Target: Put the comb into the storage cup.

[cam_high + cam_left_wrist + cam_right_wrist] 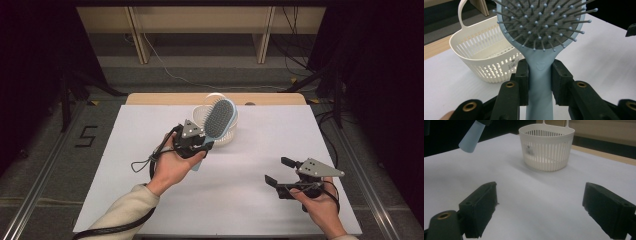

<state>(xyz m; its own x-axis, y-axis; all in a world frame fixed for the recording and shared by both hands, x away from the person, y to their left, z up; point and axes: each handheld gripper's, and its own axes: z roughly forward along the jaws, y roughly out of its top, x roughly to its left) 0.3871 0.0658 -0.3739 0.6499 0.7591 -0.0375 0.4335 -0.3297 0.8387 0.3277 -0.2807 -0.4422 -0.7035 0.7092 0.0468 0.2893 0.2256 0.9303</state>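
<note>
A light blue hairbrush [219,120] with grey bristles is held up off the table. My left gripper [205,145] is shut on its handle [540,82], and the brush head [541,22] rises above the jaws. Just behind it stands a white slotted basket [227,137] with a loop handle; its inside [486,47] looks bare. At the table's front right my right gripper [279,170] stands open with nothing between its jaws, pointing left toward the basket [547,146]. The handle's tip [470,141] hangs at the upper left of the right gripper view.
A white sheet covers the table [250,165], with a strip of bare wood [165,98] along the far edge. Dark stands and cables flank the table on the floor beyond it.
</note>
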